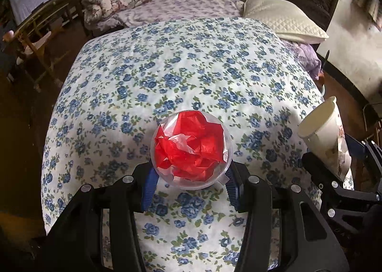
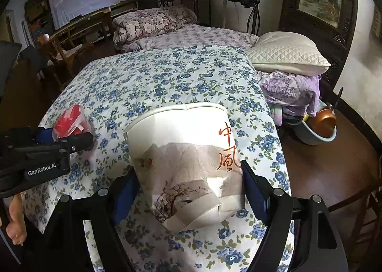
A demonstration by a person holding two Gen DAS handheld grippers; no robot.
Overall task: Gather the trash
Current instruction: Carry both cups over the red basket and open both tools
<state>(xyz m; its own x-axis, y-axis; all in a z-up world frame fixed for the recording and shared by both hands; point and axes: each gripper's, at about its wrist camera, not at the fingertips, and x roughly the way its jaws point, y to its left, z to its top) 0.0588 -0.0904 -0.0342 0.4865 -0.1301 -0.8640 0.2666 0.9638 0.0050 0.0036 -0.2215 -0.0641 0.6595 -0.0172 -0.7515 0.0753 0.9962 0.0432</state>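
Observation:
My left gripper (image 1: 191, 183) is shut on a clear plastic cup (image 1: 191, 150) stuffed with crumpled red and white paper, held above the blue-flowered quilt (image 1: 167, 76). My right gripper (image 2: 191, 190) is shut on a crushed white paper cup (image 2: 186, 159) printed with a landscape and red characters, its mouth facing away from the camera. In the left wrist view the paper cup (image 1: 322, 133) shows at the right in the other gripper. In the right wrist view the clear cup (image 2: 71, 121) and the left gripper (image 2: 69, 140) show at the left.
A white quilted pillow (image 2: 286, 54) and a purple bundle (image 2: 291, 88) lie at the bed's right. A folded floral comforter (image 2: 152, 23) lies at the far end. A basin with a copper pot (image 2: 320, 126) sits on the floor right. Wooden chairs (image 2: 71, 42) stand left.

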